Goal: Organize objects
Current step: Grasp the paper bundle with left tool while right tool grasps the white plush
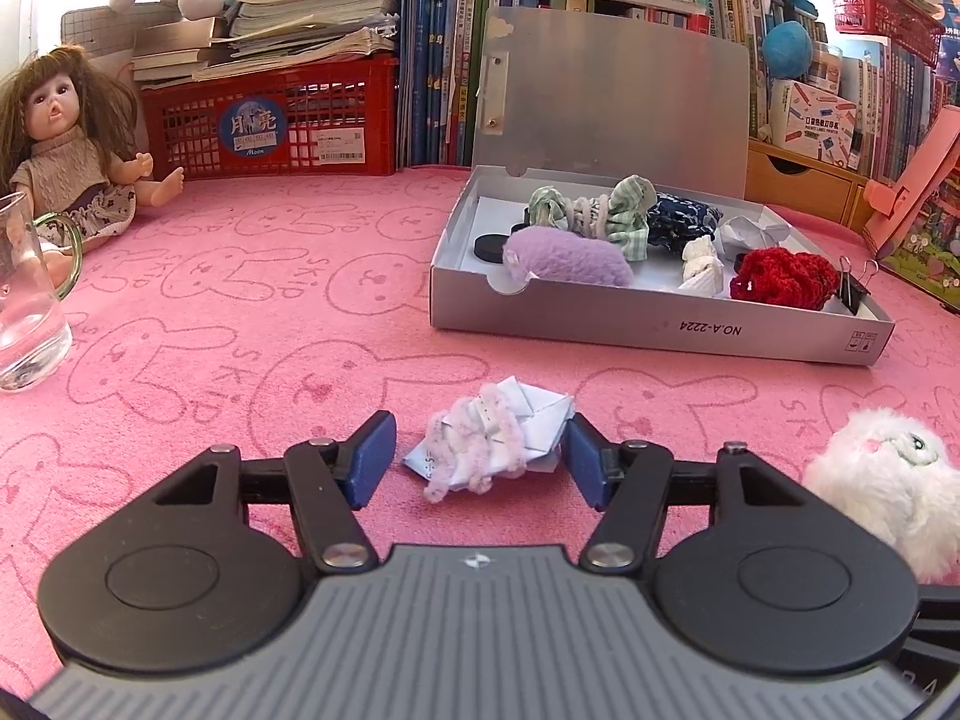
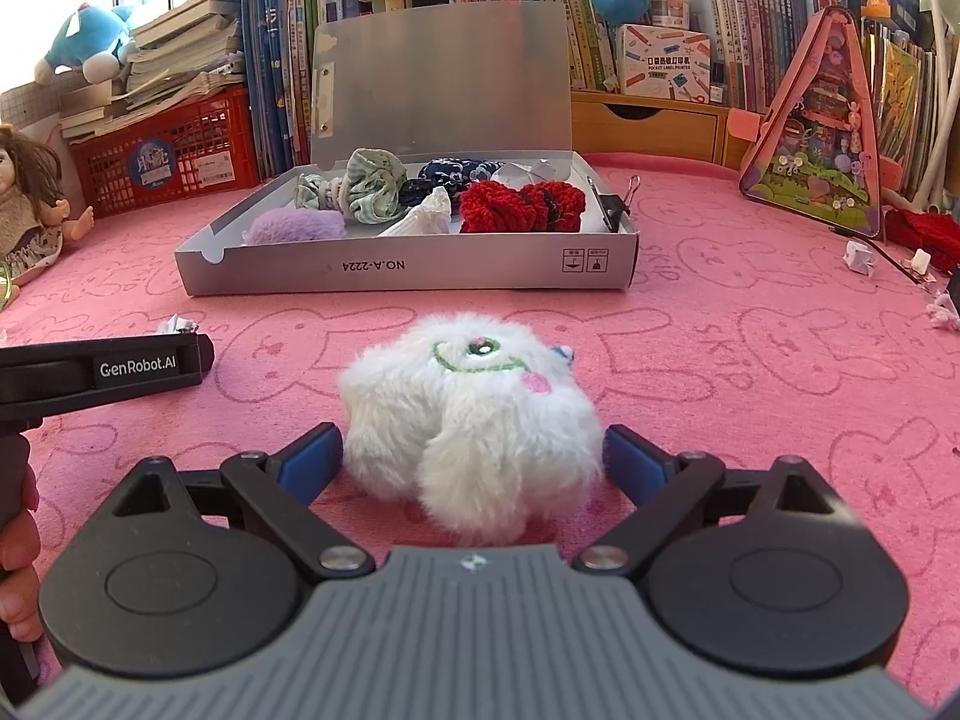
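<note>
L tool (image 1: 480,459) open, folded paper w/ pink fuzzy string (image 1: 492,438) between its pads on bench (image 1: 240,300), right pad touching, left apart. R tool (image 2: 474,459) open round white plush toy (image 2: 474,414). Box (image 1: 660,330) ahead of both.

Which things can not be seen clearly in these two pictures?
- Glass mug, left wrist view: cut by the left edge.
- Black discs, left wrist view: partly behind the purple plush.
- White plush, right wrist view: its underside is hidden.
</note>
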### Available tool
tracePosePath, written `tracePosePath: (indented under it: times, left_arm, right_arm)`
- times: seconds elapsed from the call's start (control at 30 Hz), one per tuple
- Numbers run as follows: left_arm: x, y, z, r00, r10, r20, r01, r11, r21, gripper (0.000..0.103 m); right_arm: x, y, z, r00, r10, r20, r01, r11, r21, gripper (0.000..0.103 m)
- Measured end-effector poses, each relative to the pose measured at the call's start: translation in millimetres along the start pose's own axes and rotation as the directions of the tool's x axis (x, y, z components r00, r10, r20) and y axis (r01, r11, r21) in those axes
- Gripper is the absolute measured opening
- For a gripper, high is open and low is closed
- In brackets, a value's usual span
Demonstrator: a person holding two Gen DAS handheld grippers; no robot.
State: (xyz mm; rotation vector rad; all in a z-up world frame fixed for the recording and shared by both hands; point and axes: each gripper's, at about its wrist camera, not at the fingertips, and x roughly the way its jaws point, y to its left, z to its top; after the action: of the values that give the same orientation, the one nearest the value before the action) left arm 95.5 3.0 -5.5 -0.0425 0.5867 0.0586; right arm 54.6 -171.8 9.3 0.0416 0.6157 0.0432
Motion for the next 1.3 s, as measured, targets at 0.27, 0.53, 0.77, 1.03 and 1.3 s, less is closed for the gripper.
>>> tracePosePath:
  times: [0.27,0.53,0.77,1.03,1.3]
  left_arm:
    - [-4,-4,-2,1.0,-0.002,0.009,0.002,1.0,0.021,0.063]
    - [-6,-5,-3,1.0,-0.004,0.008,0.004,1.0,0.028,0.063]
    - [-8,-6,-1,1.0,-0.011,0.013,0.011,0.999,0.03,0.063]
    - [-13,-8,2,0.999,-0.02,0.028,0.019,0.999,0.034,0.062]
    - [-19,-12,5,0.998,-0.029,0.053,0.026,0.998,0.049,0.062]
  right_arm:
    - [-5,-1,-2,1.0,0.017,0.02,-0.017,1.0,-0.001,0.082]
    - [-10,-6,1,0.998,0.052,0.026,-0.053,0.999,0.011,0.072]
    - [-12,-10,7,0.998,0.048,0.04,-0.049,0.999,0.021,0.072]
    - [-16,-16,15,0.997,0.053,0.061,-0.056,0.998,0.039,0.071]
    - [-21,-19,22,0.994,0.059,0.089,-0.063,0.997,0.044,0.07]
